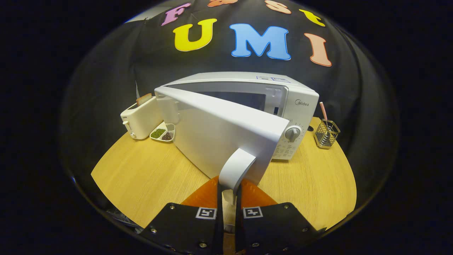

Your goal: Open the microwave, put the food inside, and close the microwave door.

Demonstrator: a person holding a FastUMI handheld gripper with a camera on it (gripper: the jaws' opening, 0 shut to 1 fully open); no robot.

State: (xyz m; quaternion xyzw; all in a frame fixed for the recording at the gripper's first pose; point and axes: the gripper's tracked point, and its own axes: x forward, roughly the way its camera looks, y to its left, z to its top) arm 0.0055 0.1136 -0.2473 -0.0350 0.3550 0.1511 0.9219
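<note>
My gripper (229,198) has its fingers pinched together on the door handle (235,170) of the microwave (283,102), low in the centre of the frame, and the door (226,131) stands partly swung out toward me, its free edge at the handle.

No food is in my grip. A toaster (141,118) with a slice of bread (143,99) in its slot stands at the left, with a divided dish (162,134) of beans or seeds touching or just beside it; which is the food meant, I cannot tell.

The handle is smooth and curved, so I judge my fingers could slide off if I pull off the door's arc. A hard tug might also drag the whole microwave across the wooden table (141,173).

As the door swings left, it closes on the dish and toaster. The bare table lower left gives me room; at right, a wire holder (326,134) sits near the table's edge, well apart from the door.
</note>
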